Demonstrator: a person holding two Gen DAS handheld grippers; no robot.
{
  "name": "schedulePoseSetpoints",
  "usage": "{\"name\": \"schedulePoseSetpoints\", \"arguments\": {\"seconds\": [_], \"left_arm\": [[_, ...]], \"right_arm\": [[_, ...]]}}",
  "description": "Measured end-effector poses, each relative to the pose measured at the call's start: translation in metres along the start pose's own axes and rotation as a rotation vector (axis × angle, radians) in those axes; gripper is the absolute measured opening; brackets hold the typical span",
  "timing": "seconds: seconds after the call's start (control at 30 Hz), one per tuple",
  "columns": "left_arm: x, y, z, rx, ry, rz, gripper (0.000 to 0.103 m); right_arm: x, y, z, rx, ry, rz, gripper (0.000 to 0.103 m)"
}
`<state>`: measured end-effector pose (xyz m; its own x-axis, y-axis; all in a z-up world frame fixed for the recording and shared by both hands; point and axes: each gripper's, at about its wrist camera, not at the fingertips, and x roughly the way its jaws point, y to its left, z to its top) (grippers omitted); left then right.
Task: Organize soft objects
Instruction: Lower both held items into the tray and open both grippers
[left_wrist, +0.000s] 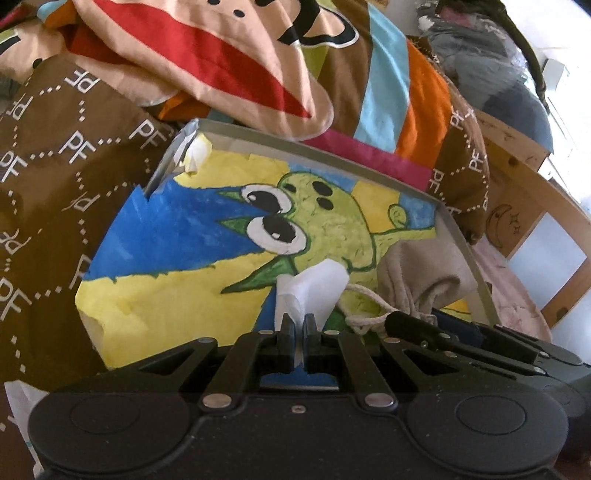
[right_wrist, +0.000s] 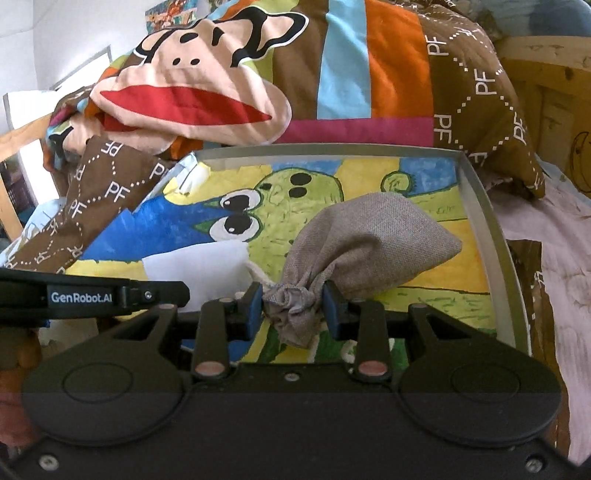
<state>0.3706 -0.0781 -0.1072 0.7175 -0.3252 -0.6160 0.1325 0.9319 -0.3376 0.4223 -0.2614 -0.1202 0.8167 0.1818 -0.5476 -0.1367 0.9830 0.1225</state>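
L gripper (left_wrist: 296, 325) clamped tight on a white tissue (left_wrist: 312, 291). Tissue is thin, crumpled, sticks up from between the pads in a folded peak, edges soft and semi-translucent. In R cam I see it as a flat white patch (right_wrist: 199, 271) at approx 9 o'clock of the pouch.

R gripper (right_wrist: 294, 301) is closed on the neck of a grey-beige pouch (right_wrist: 373, 240). Blue pads sit on either side of the gathered neck, fabric bunched and wrinkled between them. Pouch is coarse woven cloth, linen-like, body plump and rounded, bulging toward 2 o'clock from the grip pt. Ruffled mouth hangs below the pads. Off-white drawstring cord (left_wrist: 369, 314) trails out of the neck twd 9 o'clock; in L cam it's a twisted rope loop next to the R gripper's arm.

Pouch body rests in a shallow grey-rimmed tray (right_wrist: 484, 206), right half. Tray floor is lined w/ a painted sheet: green cartoon creature, big black-white eyes, blue and yellow bg. Tray's far-left corner looks torn/bent in L cam.

Behind tray at 12 o'clock: piled quilt (right_wrist: 373, 70) w/ monkey face, red mouth, orange/blue/brown stripes, "PF" print. Wooden bed frame (left_wrist: 528, 184) at 2–3 o'clock in L cam.
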Motion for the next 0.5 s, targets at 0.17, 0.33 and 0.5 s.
{"name": "schedulePoseSetpoints", "arguments": {"seconds": [0.17,0.33,0.5], "left_arm": [[0.001,0.005,-0.001,-0.033,0.034,0.017,0.011],[-0.006,0.004,0.002,-0.042,0.032,0.032,0.024],[-0.027,0.002,0.009,-0.038,-0.009,0.044,0.035]], "right_arm": [[-0.016,0.000,-0.005,-0.011,0.015,-0.015,0.034],[-0.038,-0.005,-0.008,-0.019,0.016,-0.029,0.038],[-0.063,-0.009,-0.006,-0.001,-0.004,-0.033,0.055]]}}
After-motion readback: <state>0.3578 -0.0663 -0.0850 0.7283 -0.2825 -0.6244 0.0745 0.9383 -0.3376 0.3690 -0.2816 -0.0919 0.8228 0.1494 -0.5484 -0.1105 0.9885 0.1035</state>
